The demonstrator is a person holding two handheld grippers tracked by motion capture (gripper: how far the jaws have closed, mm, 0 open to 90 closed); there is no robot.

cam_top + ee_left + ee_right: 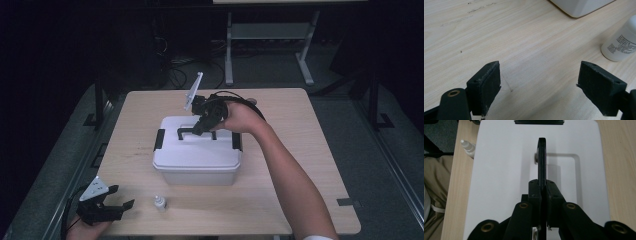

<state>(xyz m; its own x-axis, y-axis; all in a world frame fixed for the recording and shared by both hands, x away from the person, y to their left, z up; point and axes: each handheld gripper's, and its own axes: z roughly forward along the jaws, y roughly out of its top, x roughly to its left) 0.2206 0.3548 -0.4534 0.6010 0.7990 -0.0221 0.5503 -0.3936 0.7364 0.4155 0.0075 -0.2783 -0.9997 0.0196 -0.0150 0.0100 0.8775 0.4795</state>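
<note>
High view: wood table point(300, 150), white lidded box point(197, 155) at its middle, black latches on both ends. My right gripper point(202, 125) is over the lid, jaws clamped tight on the black carry handle point(542, 157), which stands upright off the lid in the right gripper view. My left gripper point(107, 205) rests at the near left corner, jaws wide, nothing between them. Small white bottle point(159, 202) stands just right of it, in front of the box.

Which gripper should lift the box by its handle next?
Right: the right gripper is shut on the black handle of the white box. The left gripper sits open near the table's front edge.
</note>
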